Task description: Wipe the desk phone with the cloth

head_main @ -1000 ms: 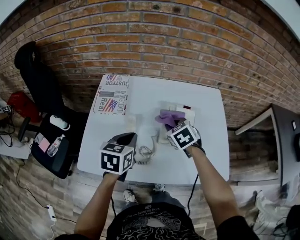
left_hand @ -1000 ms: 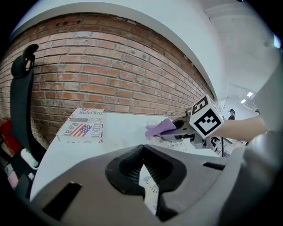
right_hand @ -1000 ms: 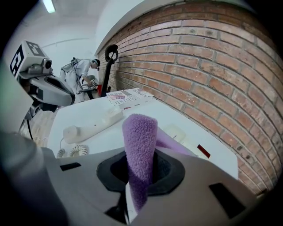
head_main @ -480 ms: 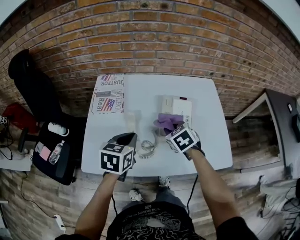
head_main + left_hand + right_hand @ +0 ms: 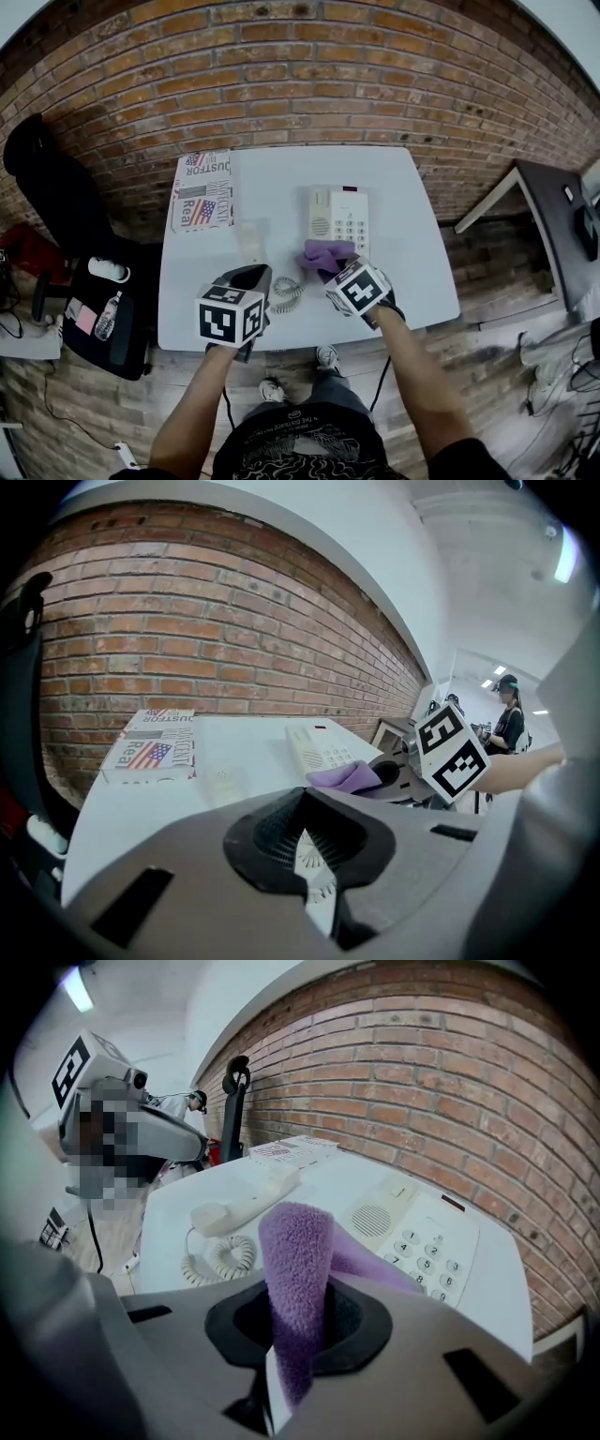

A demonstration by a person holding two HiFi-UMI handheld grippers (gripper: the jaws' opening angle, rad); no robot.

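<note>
Purple cloth (image 5: 323, 254), seemingly against cream phone (image 5: 339, 217)

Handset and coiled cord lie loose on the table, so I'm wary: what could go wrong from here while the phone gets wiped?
1. The coiled cord lies just beside the right gripper; a wiping stroke could snag it and drag the handset.
2. The purple cloth is pinched at one fold, so it might slip out when pressed on the phone.
3. Rubbing the keypad may press keys.
</note>
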